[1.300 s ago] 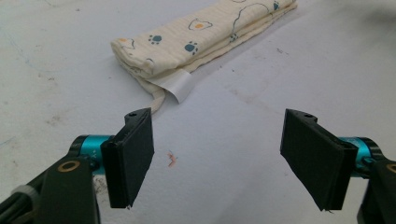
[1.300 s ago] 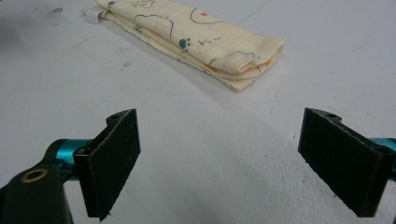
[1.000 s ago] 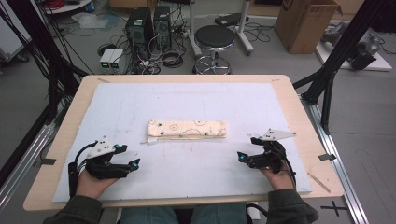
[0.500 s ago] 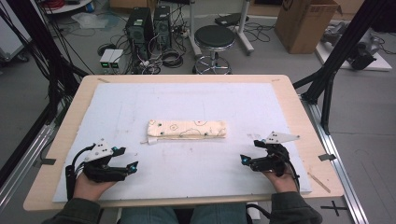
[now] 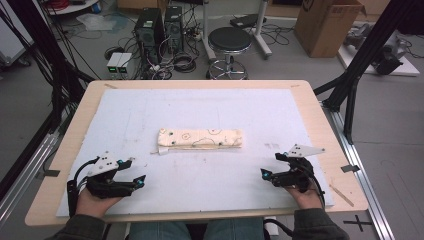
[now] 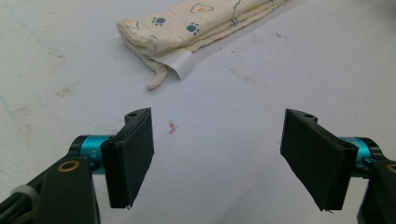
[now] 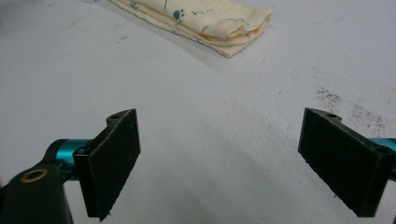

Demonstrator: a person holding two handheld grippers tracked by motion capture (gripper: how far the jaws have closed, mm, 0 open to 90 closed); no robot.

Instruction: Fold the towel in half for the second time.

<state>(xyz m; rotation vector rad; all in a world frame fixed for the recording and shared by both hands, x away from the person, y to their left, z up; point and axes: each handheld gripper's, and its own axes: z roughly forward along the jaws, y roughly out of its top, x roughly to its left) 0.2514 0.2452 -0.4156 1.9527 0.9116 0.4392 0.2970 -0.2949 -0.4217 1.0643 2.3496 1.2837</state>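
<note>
Hand-held gripper (image 6: 218,163) faces folded cloth's (image 6: 196,23) blank white label (image 6: 181,64).

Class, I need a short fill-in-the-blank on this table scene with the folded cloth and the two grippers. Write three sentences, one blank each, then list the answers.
1. The folded cloth is printed with small ____ prints.
2. Both the left gripper and the right gripper have their jaws ____.
3. A white ____ sticks out at the cloth's left end.

Answers: paw; open; label
</note>
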